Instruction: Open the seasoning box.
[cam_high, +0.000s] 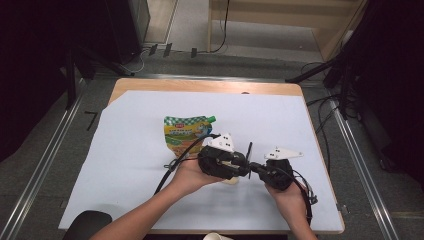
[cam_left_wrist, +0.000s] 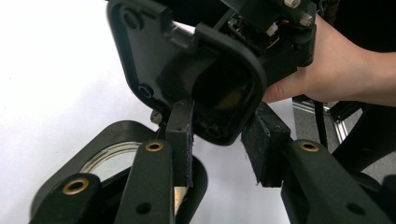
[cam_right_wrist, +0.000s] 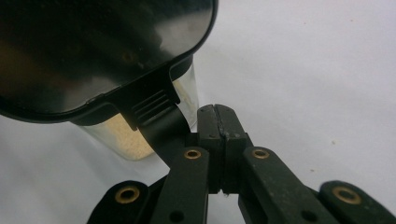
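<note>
Hands (cam_high: 200, 175) work above white sheet (cam_high: 125, 165) on wooden table (cam_high: 200, 86); floor (cam_high: 210, 62) perhaps grey.

The wooden table (cam_high: 200, 86) stands in the middle of the room, and a large white sheet (cam_high: 130, 165) covers most of its top. Around the table the floor (cam_high: 60, 165) is grey. On each side of the table a metal rail (cam_high: 45, 155) runs along the floor. Behind the table there are black cables (cam_high: 320, 107) and a pale wooden frame (cam_high: 280, 20). To the left and to the right of the table the room is very dark.
</note>
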